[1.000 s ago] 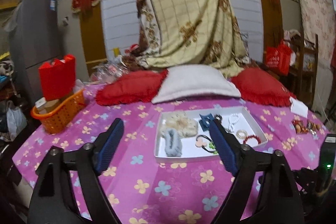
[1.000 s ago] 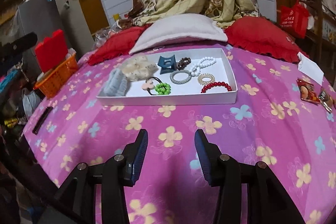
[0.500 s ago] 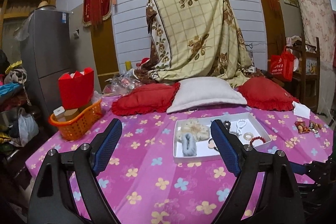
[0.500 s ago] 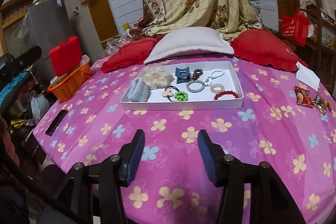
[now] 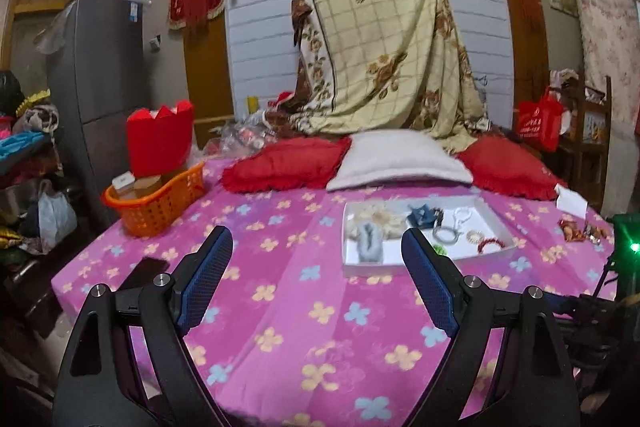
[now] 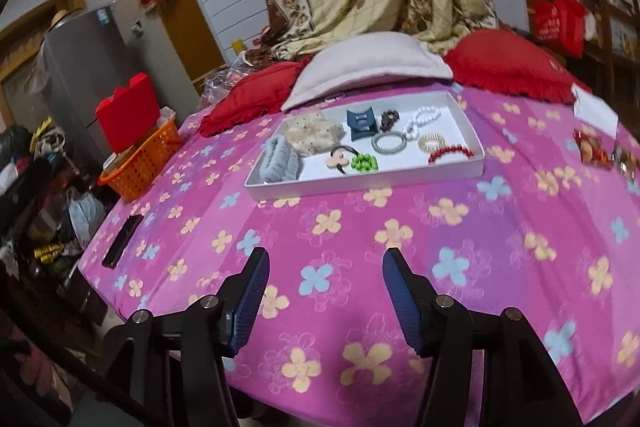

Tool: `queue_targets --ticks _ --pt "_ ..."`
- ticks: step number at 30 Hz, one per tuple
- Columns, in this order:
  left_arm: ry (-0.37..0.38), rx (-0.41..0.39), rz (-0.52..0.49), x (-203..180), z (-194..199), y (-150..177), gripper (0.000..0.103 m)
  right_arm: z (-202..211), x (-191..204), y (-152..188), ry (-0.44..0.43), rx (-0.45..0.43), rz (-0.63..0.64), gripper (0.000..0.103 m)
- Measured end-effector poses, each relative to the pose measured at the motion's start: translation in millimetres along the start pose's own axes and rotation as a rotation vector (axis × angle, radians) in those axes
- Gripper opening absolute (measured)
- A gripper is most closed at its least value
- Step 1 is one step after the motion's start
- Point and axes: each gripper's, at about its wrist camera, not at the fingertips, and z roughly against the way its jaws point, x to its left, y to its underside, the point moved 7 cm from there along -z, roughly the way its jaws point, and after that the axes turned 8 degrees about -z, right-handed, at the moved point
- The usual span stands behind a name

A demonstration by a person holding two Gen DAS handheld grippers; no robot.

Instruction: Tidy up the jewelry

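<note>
A white tray (image 6: 360, 183) sits on the pink flowered tablecloth and holds jewelry: a cream scrunchie (image 6: 316, 131), a grey scrunchie (image 6: 278, 161), a blue claw clip (image 6: 361, 121), a white bead bracelet (image 6: 424, 117), a red bead bracelet (image 6: 450, 151) and a green hair tie (image 6: 364, 163). The tray also shows in the left wrist view (image 5: 372, 269). My left gripper (image 5: 318, 277) is open and empty, near the table's front edge, left of the tray. My right gripper (image 6: 324, 295) is open and empty, well short of the tray.
An orange basket (image 6: 140, 163) with a red box stands at the table's left. A black phone (image 6: 122, 241) lies near the left edge. Red and white pillows (image 6: 372, 63) lie behind the tray. Small trinkets (image 6: 600, 151) and a white card (image 6: 594, 109) lie at the right.
Both grippers have drawn back from the tray and risen; the tray looks smaller and farther. Both jaws stay open and empty.
</note>
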Motion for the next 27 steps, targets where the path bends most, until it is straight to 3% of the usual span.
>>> queue_targets --ticks 9,27 --pt "0.018 0.104 0.032 3 -11 30 0.086 7 -8 5 0.059 -0.027 0.001 0.057" --pt "0.076 0.163 0.036 -6 -5 48 0.086 22 16 15 0.089 -0.067 0.082 0.061"
